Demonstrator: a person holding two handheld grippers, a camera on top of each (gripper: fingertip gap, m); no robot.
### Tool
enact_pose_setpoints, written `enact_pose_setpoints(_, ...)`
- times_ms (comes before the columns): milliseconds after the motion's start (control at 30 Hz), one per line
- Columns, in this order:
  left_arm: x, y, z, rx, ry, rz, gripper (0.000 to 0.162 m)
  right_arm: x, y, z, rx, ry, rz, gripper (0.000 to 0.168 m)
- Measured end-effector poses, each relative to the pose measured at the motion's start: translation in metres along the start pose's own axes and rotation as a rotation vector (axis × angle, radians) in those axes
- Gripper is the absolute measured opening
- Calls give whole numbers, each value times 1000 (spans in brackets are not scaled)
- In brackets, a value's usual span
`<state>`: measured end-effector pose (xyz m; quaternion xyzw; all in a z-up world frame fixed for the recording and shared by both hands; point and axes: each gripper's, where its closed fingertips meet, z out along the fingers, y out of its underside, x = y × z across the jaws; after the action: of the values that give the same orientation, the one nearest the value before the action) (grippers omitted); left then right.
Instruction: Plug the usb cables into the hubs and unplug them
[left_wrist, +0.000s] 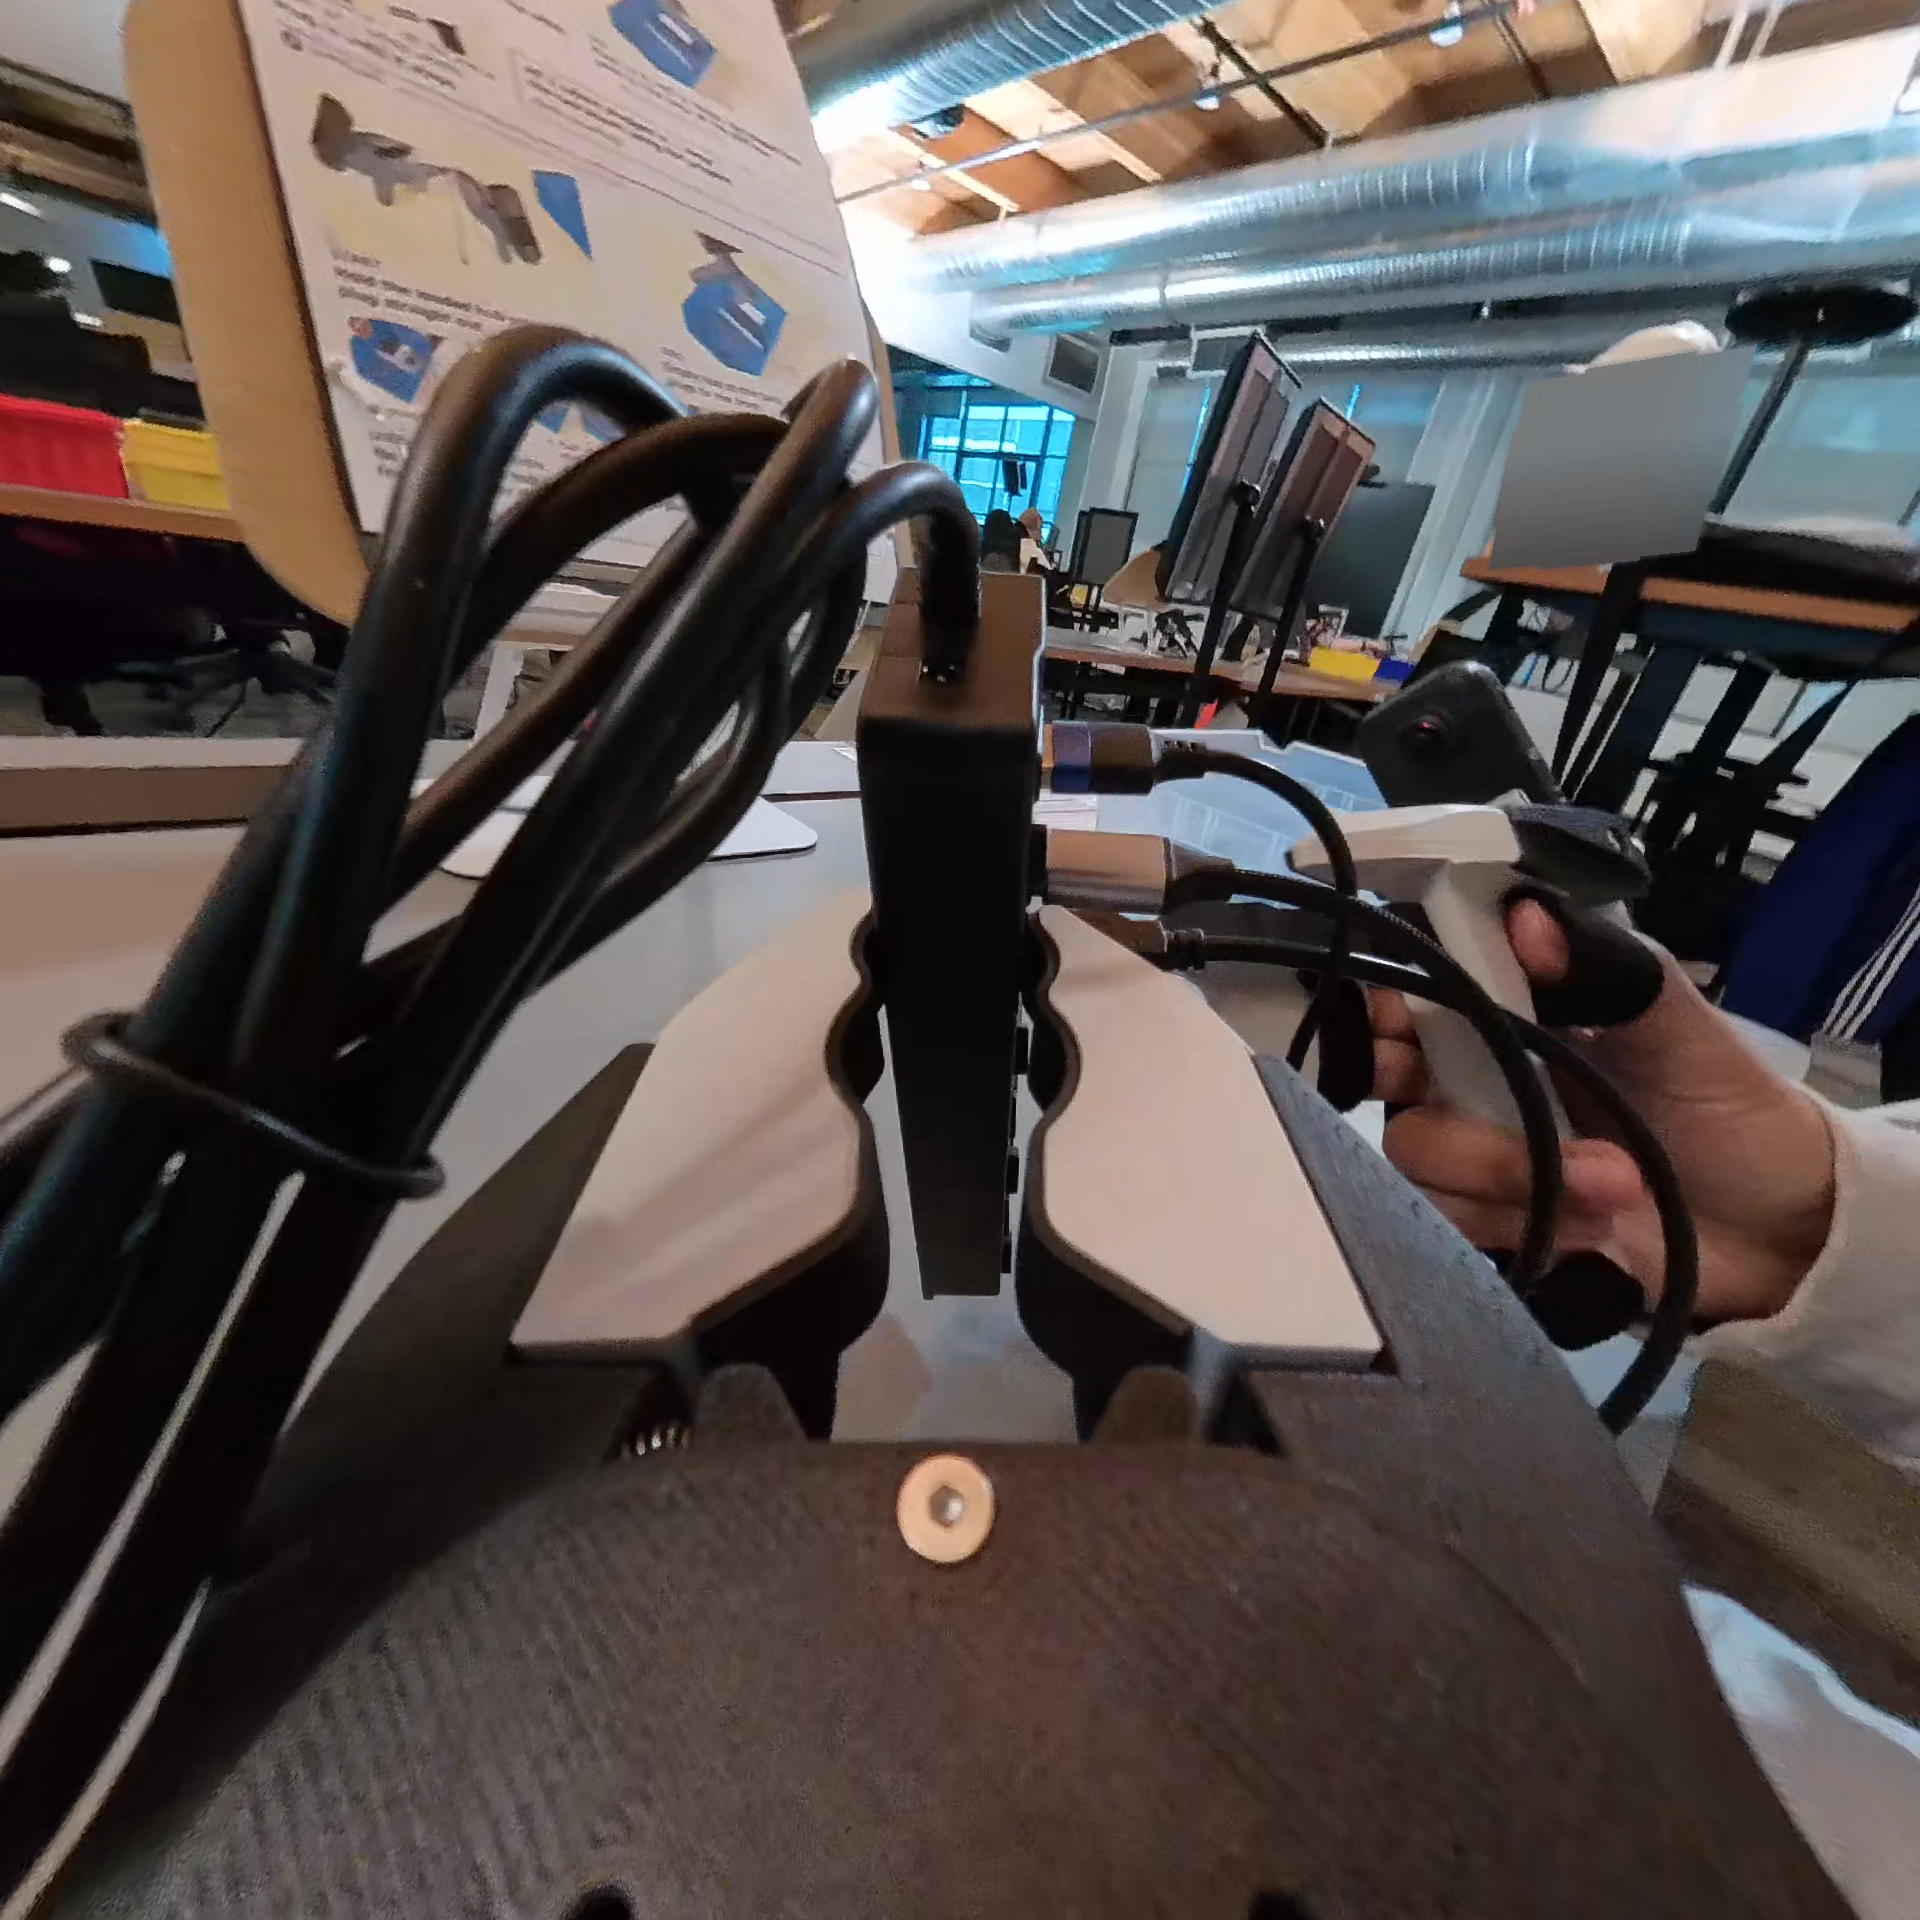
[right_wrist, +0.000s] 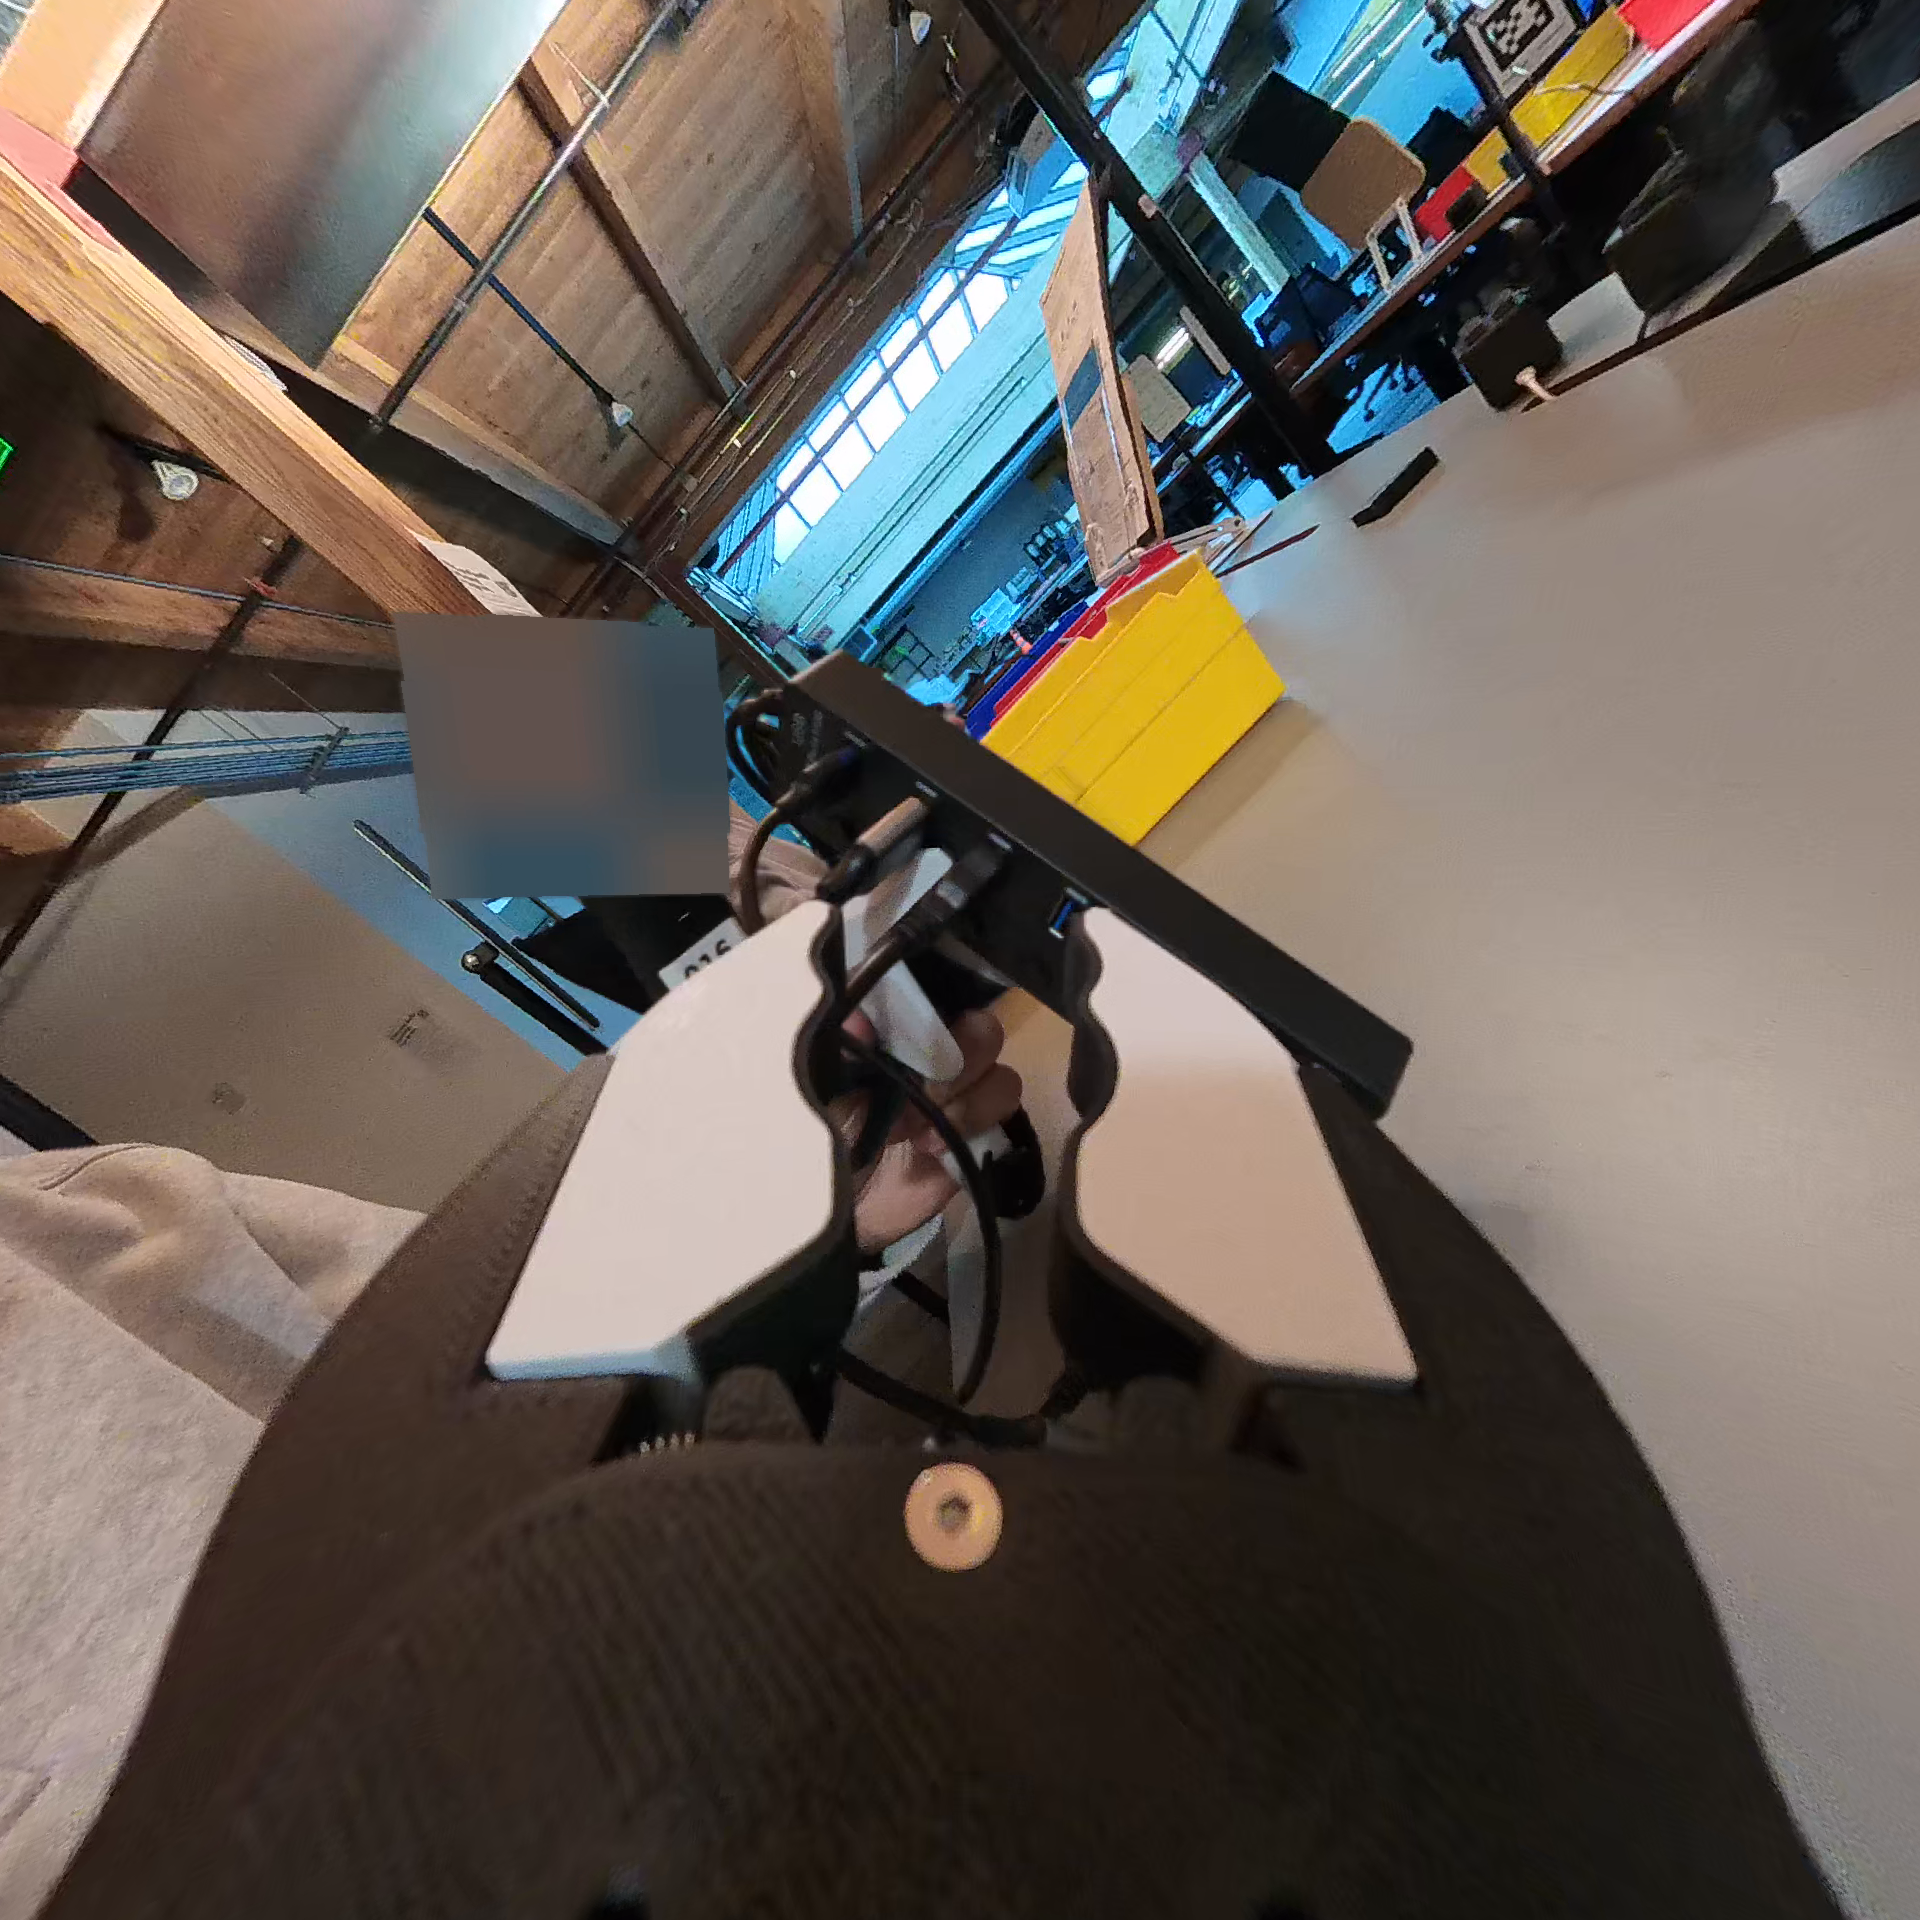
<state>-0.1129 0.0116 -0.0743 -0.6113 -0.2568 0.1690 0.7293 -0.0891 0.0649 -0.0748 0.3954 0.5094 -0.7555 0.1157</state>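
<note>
My left gripper (left_wrist: 951, 987) is shut on a black USB hub (left_wrist: 951, 852) and holds it upright above the grey table. The hub's own black cable (left_wrist: 520, 675), tied in a bundle, loops off to the left. Three USB plugs sit in the hub's right side: a blue-tipped one (left_wrist: 1101, 753), a silver one (left_wrist: 1122, 868) and a lower dark one (left_wrist: 1153, 940). In the right wrist view the hub (right_wrist: 1143, 894) is a long black bar just beyond my right gripper (right_wrist: 951, 987). That gripper is open, with the plugs' cables (right_wrist: 935, 914) hanging between its fingers.
A hand on a white handle (left_wrist: 1475, 935) is at the right of the hub. A cardboard board with a printed sheet (left_wrist: 520, 208) stands behind. Yellow, red and blue bins (right_wrist: 1143, 707) and a small black block (right_wrist: 1397, 486) lie on the table (right_wrist: 1558, 831). Across from one pair of fingers to the other is roughly 7 cm.
</note>
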Motion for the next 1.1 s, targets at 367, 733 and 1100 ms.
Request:
enact_pose_setpoints(367, 8, 5, 1, 25, 71, -3, 24, 0, 20, 4, -132, -27, -17, 36)
enact_pose_setpoints(733, 20, 3, -1, 53, 93, 191, 25, -1, 27, 2, -159, -75, 96, 18)
enact_pose_setpoints(1100, 25, 8, -1, 32, 117, 261, 26, -8, 35, 7, -189, -124, 164, 19)
